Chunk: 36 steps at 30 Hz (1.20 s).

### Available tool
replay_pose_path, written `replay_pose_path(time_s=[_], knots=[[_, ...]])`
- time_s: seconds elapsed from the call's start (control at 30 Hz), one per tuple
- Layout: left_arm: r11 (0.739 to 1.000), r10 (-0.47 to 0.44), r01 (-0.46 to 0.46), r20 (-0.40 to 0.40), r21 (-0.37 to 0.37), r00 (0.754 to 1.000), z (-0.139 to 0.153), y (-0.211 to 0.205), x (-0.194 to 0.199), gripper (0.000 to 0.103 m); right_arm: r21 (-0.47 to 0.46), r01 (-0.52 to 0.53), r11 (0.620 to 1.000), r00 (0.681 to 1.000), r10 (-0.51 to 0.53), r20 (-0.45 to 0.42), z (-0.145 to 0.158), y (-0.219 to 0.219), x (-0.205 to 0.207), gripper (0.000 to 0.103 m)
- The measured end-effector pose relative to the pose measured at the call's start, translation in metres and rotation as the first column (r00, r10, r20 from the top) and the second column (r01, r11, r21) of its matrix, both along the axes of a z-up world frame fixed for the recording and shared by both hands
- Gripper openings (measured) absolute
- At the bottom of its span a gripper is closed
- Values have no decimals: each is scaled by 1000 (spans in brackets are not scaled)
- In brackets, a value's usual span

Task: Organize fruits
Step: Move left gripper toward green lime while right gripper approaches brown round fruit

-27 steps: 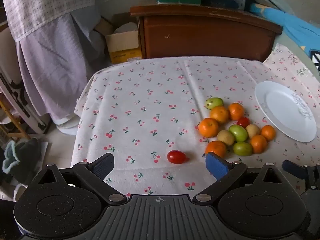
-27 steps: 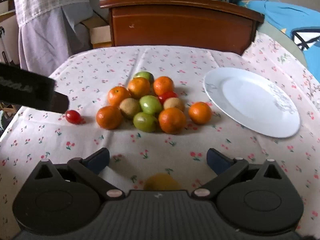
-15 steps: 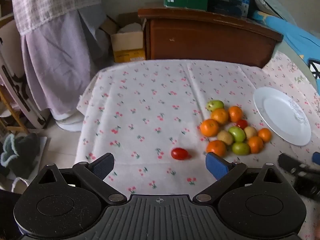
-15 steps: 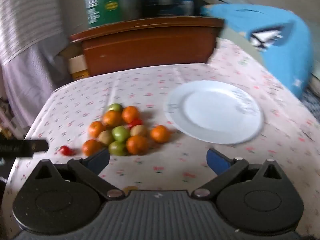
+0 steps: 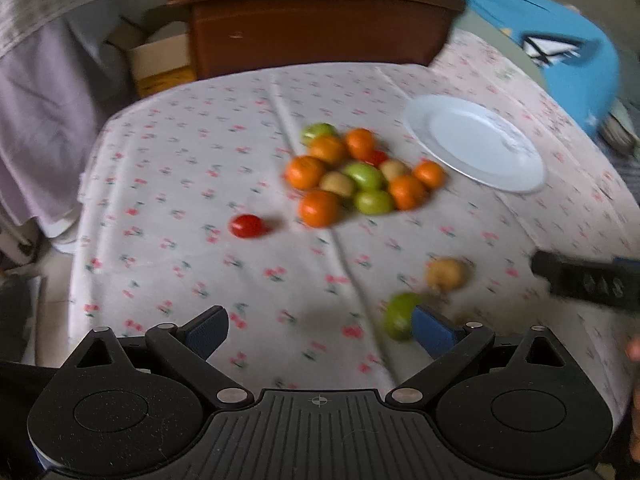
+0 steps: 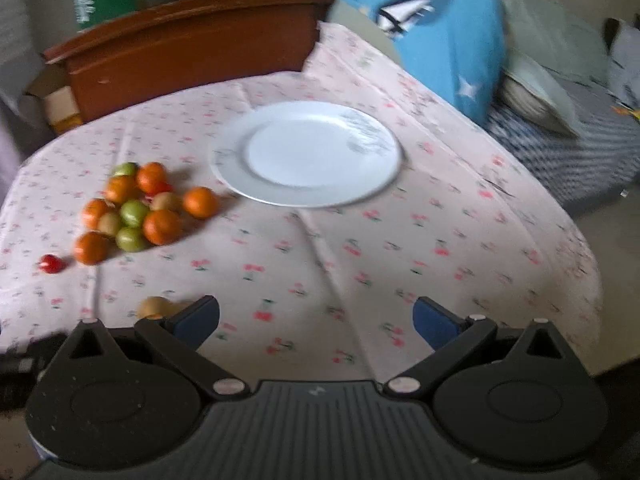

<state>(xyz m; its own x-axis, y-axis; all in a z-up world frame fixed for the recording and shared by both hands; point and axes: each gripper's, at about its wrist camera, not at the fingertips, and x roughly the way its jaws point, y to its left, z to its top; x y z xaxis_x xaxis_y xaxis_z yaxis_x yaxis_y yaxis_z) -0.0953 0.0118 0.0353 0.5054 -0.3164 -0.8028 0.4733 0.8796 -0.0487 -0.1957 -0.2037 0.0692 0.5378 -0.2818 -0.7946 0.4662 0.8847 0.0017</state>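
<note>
A cluster of orange, green and tan fruits (image 5: 360,176) lies mid-table on the cherry-print cloth, also in the right wrist view (image 6: 136,216). A red tomato (image 5: 247,226) lies apart to its left. A tan fruit (image 5: 446,274) and a green fruit (image 5: 400,316) lie near the front edge. An empty white plate (image 5: 516,168) sits to the right, also in the right wrist view (image 6: 236,160). My left gripper (image 5: 320,328) is open and empty, above the front edge, its right finger beside the green fruit. My right gripper (image 6: 316,320) is open and empty, facing the plate.
A brown wooden headboard (image 5: 316,24) stands behind the table. A cardboard box (image 5: 160,60) sits at its left. Blue bedding (image 6: 440,36) lies at the right. Cloth hangs at the far left (image 5: 36,92). The right gripper's body (image 5: 588,284) shows at the right.
Both grippers have pulled back, risen and swung right. The left view now takes in the two loose fruits near the front edge. The right view now centres on the plate.
</note>
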Motion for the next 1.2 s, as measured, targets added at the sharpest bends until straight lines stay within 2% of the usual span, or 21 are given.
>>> replay_pose_path(time_s=[0.17, 0.37, 0.53, 0.67, 0.83, 1.07, 1.2], knots=[[997, -75, 75, -20, 16, 997, -7, -13, -14, 99, 6, 44, 999, 999, -45, 25, 3, -10, -6, 102], [996, -69, 72, -44, 55, 997, -25, -25, -8, 99, 34, 52, 998, 999, -52, 12, 1, -9, -4, 102], [996, -12, 14, -25, 87, 1000, -30, -29, 4, 99, 40, 18, 999, 1000, -18, 1, -4, -1, -2, 102], [997, 52, -50, -40, 64, 998, -27, -20, 18, 99, 11, 1, 1000, 1000, -1, 2, -1, 3, -1, 102], [995, 91, -89, -44, 49, 995, -18, -12, 26, 99, 10, -18, 1000, 1000, 18, -7, 0, 7, 4, 102], [989, 137, -135, -34, 69, 990, -10, -5, 36, 99, 5, -67, 998, 998, 67, -17, -2, 18, 10, 102], [984, 161, -158, -33, 77, 986, -8, 0, 40, 99, 42, -81, 996, 996, 82, -24, -3, 20, 15, 102]])
